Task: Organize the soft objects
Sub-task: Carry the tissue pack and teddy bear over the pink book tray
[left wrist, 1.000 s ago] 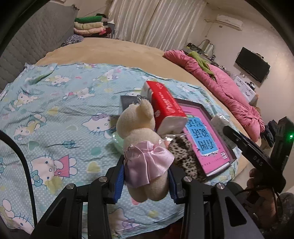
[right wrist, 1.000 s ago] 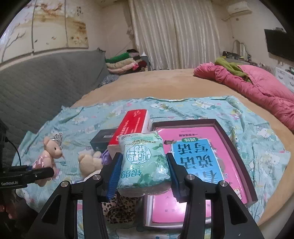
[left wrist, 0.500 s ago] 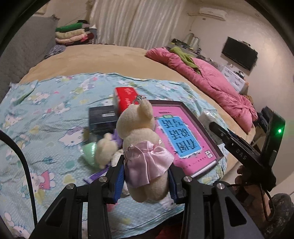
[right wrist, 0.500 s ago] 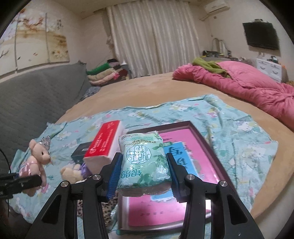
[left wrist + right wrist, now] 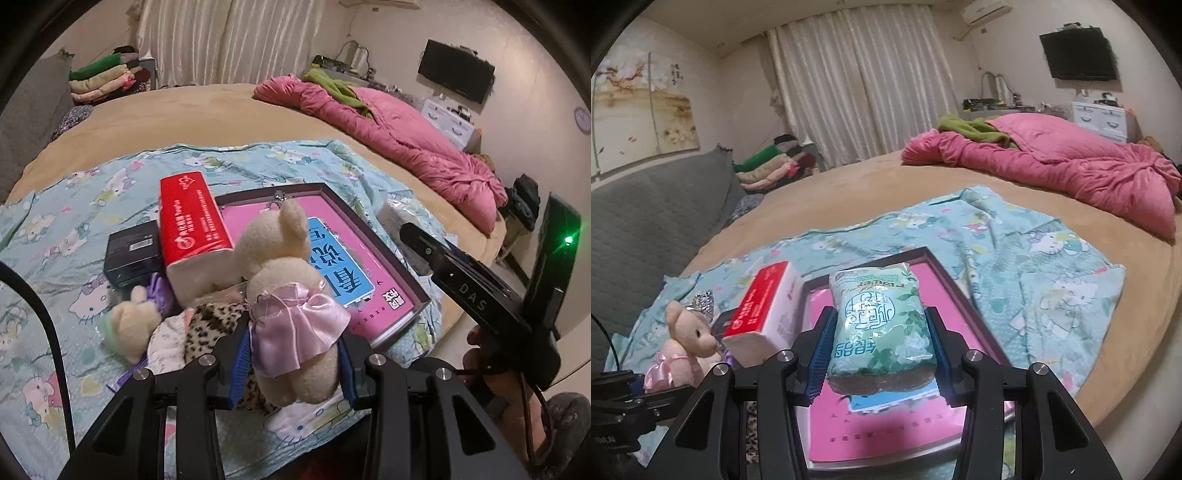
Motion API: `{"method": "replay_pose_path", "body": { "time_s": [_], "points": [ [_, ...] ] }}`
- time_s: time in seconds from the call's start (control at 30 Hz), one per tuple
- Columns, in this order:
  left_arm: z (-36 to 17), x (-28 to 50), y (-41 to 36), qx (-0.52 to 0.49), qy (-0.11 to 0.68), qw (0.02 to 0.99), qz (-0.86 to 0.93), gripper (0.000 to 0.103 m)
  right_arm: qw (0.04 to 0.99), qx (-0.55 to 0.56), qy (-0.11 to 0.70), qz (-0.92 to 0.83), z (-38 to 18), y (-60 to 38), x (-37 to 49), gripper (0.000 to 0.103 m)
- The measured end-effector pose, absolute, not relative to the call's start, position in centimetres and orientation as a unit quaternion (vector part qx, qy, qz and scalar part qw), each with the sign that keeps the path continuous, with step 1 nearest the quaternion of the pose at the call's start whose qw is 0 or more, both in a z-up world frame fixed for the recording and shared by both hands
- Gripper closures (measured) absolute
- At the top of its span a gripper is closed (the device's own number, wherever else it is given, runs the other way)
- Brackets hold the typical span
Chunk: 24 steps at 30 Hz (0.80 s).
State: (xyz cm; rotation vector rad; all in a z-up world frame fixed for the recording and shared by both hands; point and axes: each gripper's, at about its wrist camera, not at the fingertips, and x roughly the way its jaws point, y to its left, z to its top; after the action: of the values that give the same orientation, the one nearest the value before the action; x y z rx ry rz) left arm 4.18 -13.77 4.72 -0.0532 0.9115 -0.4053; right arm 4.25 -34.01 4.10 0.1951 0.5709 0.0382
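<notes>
My left gripper [image 5: 291,354] is shut on a cream teddy bear in a pink dress [image 5: 288,295] and holds it above the bed's near edge. The bear also shows in the right wrist view [image 5: 683,347]. My right gripper [image 5: 877,354] is shut on a green tissue pack [image 5: 879,325] and holds it above a pink book [image 5: 886,435]. A smaller bear [image 5: 129,325], a leopard-print cloth [image 5: 214,321] and a red tissue pack [image 5: 192,236] lie on the Hello Kitty sheet [image 5: 74,206].
The pink book lies in a dark frame [image 5: 369,236]. A black box [image 5: 133,251] sits beside the red pack. A pink quilt [image 5: 1071,173] lies at the far right. Folded clothes [image 5: 103,77] are stacked at the back. The right gripper's body [image 5: 480,302] is at right.
Both grippers have risen and pulled back a little with their loads still held. The left view has swung right, towards the book.
</notes>
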Motion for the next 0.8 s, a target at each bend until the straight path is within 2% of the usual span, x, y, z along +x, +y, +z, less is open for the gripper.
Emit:
{"method": "replay_pose_path", "body": {
  "time_s": [0.8],
  "points": [
    [-0.5,8.4,-21.7,0.046,0.492,0.844,-0.208,0.063,0.935,0.103,0.34,-0.02,-0.3,-38.0,6.6,0.054]
  ]
}}
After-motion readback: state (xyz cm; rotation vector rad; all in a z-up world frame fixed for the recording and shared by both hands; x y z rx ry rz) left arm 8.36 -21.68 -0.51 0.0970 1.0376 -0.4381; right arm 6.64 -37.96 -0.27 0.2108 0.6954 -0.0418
